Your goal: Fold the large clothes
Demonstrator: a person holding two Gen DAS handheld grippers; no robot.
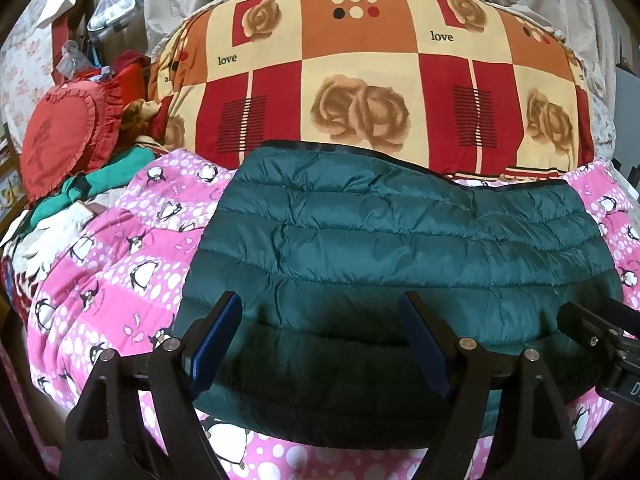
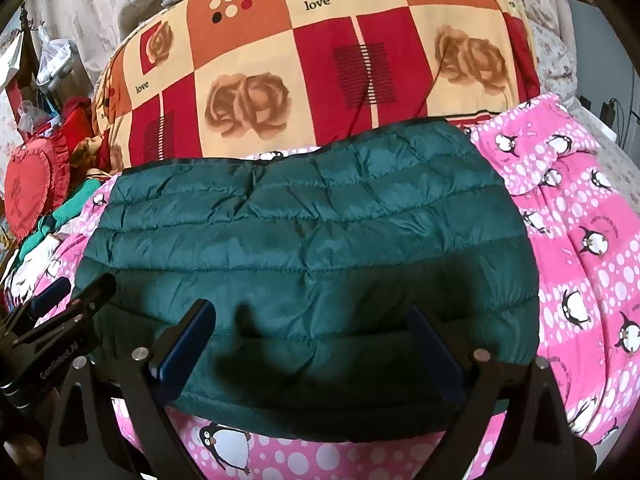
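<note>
Both the left tool [image 1: 320, 346] and the right tool [image 2: 314, 346] are hovering wide apart, gripping nothing, over the near edge of the folded green jacket [image 1: 400, 248] lying mid-frame on the pink blanket [image 1: 120, 256], seemingly finishing the fold

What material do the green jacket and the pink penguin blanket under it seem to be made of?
Green jacket: probably thin nylon or polyester shell with padded filling; it has a slight sheen, fine crinkles and stitched puffy horizontal channels. Pink penguin blanket: likely soft fleece or flannel; matte, slightly fuzzy surface with a printed pattern, though the weave is not visible.
</note>
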